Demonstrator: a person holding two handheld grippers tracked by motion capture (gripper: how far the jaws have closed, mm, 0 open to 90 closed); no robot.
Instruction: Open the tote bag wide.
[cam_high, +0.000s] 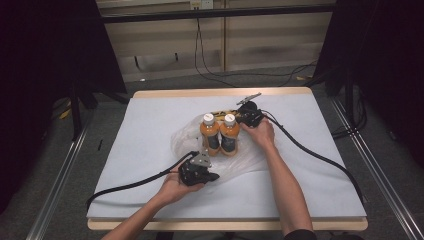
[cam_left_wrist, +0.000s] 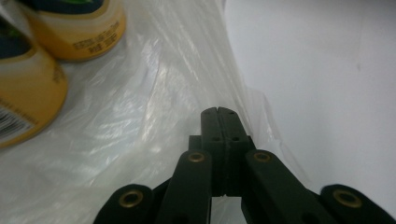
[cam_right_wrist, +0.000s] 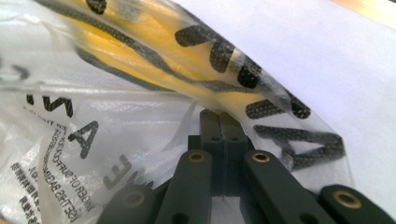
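Two orange drink bottles with white caps (cam_high: 220, 134) are standing side by side on a clear, crinkly plastic bag (cam_high: 182, 137) in the middle of the white table (cam_high: 150, 120). Your left gripper (cam_high: 212, 177) is pinching the near edge of the bag, jaws pressed together. Your right gripper (cam_high: 242, 119) is pinching the far edge by the black letters, jaws squeezed tight too.

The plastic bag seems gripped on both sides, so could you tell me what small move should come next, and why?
Probably lift both edges upward. The left tongs and right tongs are shut on the plastic bag, which lies slumped around the two upright bottles.
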